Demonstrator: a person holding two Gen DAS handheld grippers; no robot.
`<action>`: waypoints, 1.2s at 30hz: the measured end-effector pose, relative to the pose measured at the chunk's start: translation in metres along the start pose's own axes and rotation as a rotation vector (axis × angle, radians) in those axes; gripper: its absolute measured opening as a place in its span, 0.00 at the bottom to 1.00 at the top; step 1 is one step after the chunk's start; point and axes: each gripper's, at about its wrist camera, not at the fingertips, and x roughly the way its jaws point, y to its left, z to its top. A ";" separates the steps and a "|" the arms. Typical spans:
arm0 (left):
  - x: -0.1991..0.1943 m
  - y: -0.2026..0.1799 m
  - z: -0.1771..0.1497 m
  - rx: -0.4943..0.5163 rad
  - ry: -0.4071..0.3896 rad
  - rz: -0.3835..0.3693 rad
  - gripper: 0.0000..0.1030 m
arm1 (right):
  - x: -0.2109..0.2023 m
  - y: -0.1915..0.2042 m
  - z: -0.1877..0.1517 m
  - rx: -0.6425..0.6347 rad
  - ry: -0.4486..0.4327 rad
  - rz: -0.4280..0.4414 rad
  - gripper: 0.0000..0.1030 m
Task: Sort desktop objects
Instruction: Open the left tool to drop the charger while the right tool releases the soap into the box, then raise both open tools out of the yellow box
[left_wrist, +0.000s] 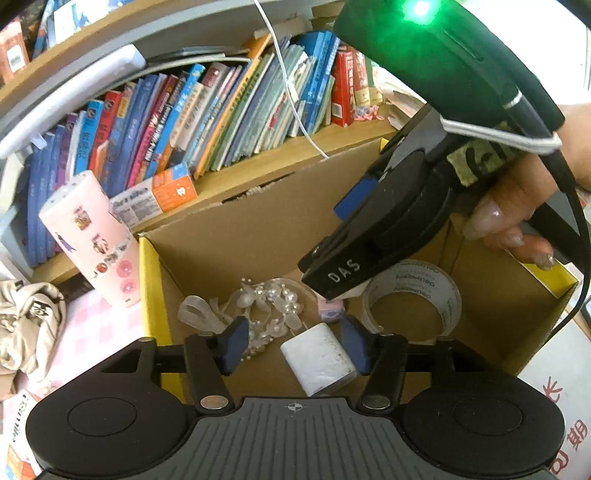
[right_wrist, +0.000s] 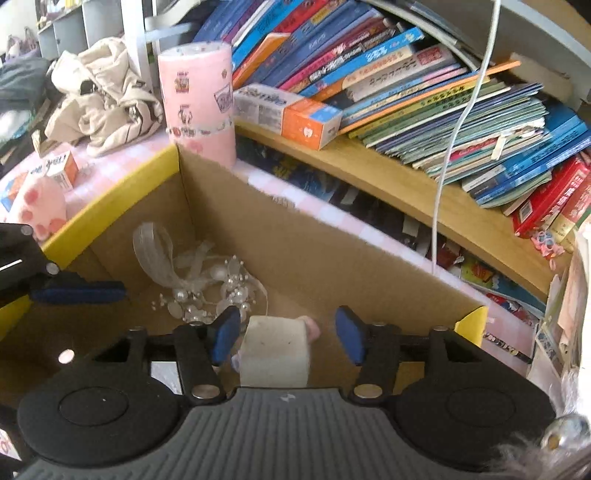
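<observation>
A cardboard box (left_wrist: 258, 236) with yellow flap edges holds a white block (left_wrist: 319, 356), a pearl and ribbon hairpiece (left_wrist: 258, 306), a small pink cube (left_wrist: 330, 309) and a roll of clear tape (left_wrist: 417, 299). My left gripper (left_wrist: 293, 347) is open over the box, the white block lying below between its blue pads. My right gripper (right_wrist: 284, 334) is open above the same white block (right_wrist: 275, 354), with the hairpiece (right_wrist: 207, 288) to its left. The right gripper's body (left_wrist: 388, 218) shows in the left wrist view, held by a hand.
A pink sticker-covered cylinder (left_wrist: 92, 240) stands left of the box on a pink checked cloth. A bookshelf (left_wrist: 221, 110) full of books runs behind, with a toothpaste box (left_wrist: 155, 197) on its ledge. A crumpled beige garment (left_wrist: 26, 325) lies at left. A white cable (left_wrist: 291, 92) hangs down.
</observation>
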 end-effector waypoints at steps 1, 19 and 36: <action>-0.005 0.000 0.000 -0.003 -0.016 0.009 0.62 | -0.006 0.000 -0.001 0.005 -0.014 0.001 0.61; -0.116 0.019 -0.044 -0.199 -0.209 0.073 0.86 | -0.107 0.023 -0.028 0.082 -0.228 0.067 0.77; -0.149 0.011 -0.108 -0.312 -0.191 0.086 0.92 | -0.151 0.086 -0.095 0.052 -0.275 0.040 0.79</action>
